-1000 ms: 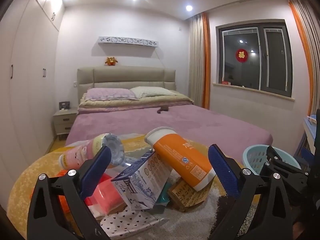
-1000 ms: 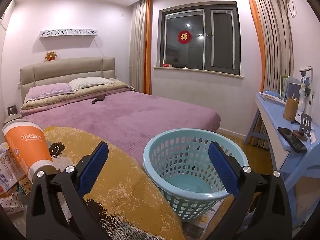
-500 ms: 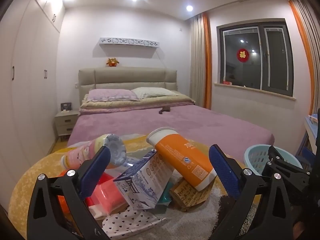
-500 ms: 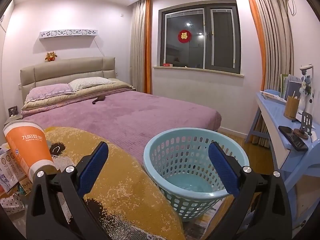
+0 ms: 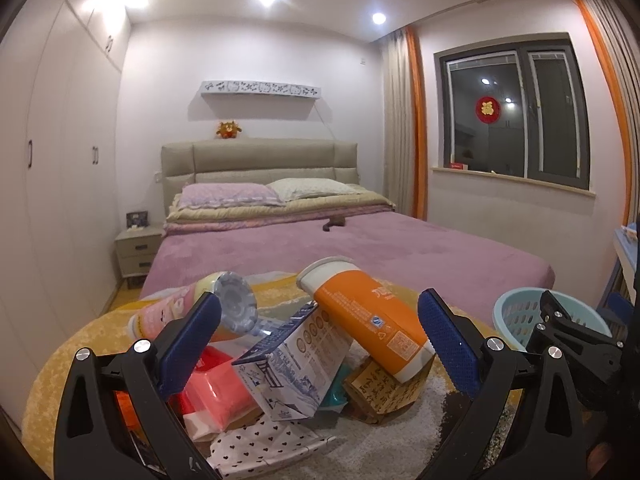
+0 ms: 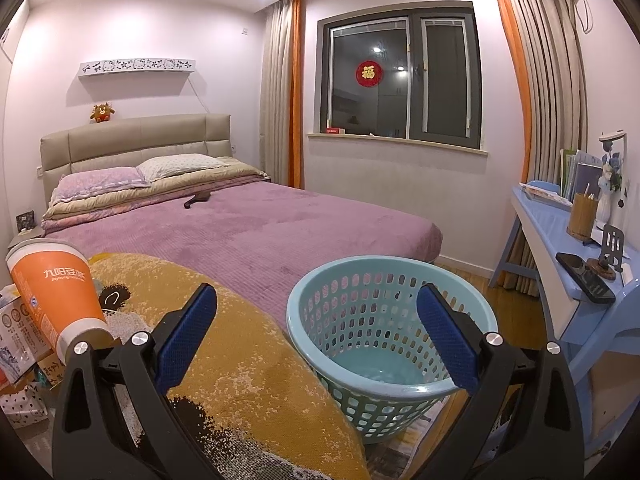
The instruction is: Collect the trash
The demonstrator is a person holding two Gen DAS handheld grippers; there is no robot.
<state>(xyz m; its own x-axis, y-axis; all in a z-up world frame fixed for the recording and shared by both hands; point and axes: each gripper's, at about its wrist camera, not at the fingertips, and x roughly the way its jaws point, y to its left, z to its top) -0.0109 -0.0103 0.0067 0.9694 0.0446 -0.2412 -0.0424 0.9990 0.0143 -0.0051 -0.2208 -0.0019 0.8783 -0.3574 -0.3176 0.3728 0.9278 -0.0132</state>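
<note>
Between the wide-open left gripper (image 5: 318, 338) jaws lies heaped trash (image 5: 304, 352) — ready for picking; right gripper (image 6: 316, 332), open too, frames the empty basket (image 6: 394, 330).

Yellow patterned rug (image 5: 80, 332) under heaped trash, orange cup (image 5: 368, 320) topmost.

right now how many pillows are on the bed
2. A purple pillow lies at the head of the bed on the wardrobe side, and a pale dotted pillow lies beside it toward the window. The folded bedding could hide more.
</note>
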